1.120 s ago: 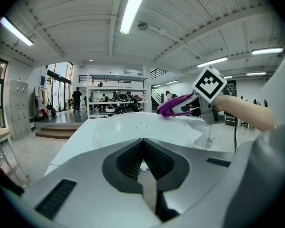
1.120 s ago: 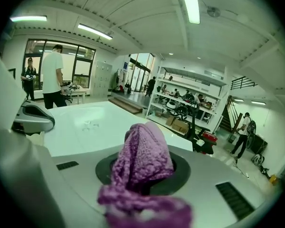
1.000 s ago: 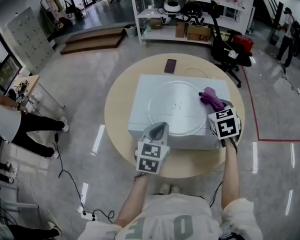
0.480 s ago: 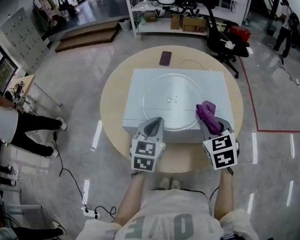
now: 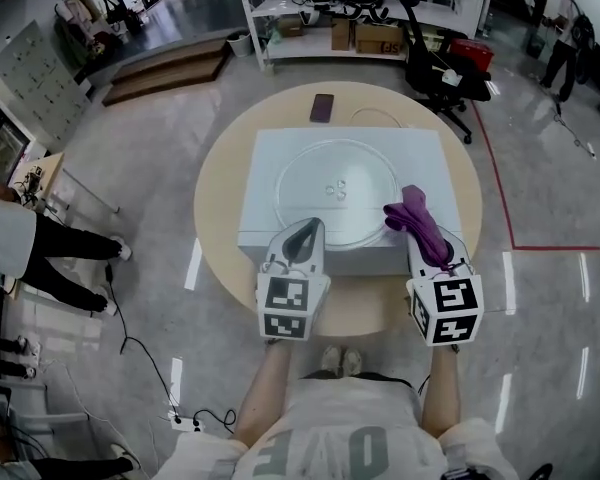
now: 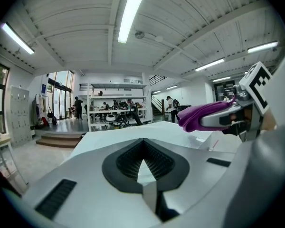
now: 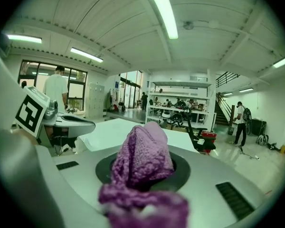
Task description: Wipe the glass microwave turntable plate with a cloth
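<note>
Right tongs (image 5: pixel 421 231) clamp cloth (image 5: pixel 413 209); glass plate (image 5: pixel 305 196) atop white box (image 5: pixel 267 150), round table (image 5: pixel 218 213).

Right gripper (image 7: pixel 142 186) fills the foreground, its 2 fingers (image 7: pixel 106 169) clamped on the purple cloth (image 7: pixel 143 158), which bunches upward in a knitted lump. Off to the left is the left gripper (image 7: pixel 88 125), its marker cube (image 7: pixel 32 112) showing. Beyond lie a pale flat top (image 7: pixel 116 131), shelves (image 7: pixel 180 110) and 1 black chair (image 7: pixel 199 139).
</note>
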A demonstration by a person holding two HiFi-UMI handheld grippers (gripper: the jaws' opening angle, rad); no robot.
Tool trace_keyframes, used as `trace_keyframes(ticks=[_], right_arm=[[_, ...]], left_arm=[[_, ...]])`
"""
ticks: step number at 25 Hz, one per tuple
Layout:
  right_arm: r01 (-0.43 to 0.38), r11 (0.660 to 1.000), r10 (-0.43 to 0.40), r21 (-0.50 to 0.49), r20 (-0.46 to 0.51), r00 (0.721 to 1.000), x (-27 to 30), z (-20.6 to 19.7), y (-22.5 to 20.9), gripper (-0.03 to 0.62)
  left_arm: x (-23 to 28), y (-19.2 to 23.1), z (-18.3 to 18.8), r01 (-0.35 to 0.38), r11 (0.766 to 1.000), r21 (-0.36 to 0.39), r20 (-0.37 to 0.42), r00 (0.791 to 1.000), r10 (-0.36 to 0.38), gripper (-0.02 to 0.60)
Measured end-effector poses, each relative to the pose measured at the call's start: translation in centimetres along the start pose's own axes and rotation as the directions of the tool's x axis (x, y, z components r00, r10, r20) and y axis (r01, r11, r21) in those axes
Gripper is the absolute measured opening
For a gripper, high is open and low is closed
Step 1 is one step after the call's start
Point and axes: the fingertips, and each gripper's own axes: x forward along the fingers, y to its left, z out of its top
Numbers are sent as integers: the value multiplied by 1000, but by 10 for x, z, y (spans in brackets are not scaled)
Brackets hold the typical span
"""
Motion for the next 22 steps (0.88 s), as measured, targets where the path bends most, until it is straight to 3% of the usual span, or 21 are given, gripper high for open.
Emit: trace_keyframes(ticks=[3,6,8,14,19,22], right_arm=[[-24,997,15,70,132,991,-20,23,8,48],[-97,982,58,162,228,972,-36,31,22,48],[-133,970,80,204,246,966,-41,26,30,48],[-173,959,123,223,222,967,-48,5,38,48],[-160,953,111,257,193,975,-54,-20,27,48],[-250,939,204,236,205,957,-67,-25,47,48]], left_arm=[[-18,-6,28,17,1000,-17,108,994,-15,-5],[-32,-7,39,35,994,-106,209,978,-12,-5],[-35,-3,31,8,989,-145,205,979,22,-5],[-52,-1,2,-42,985,-169,139,988,66,-5],[-67,-6,-9,-45,984,-174,168,983,75,-5],[-77,-7,-11,-34,981,-190,175,982,67,-5]])
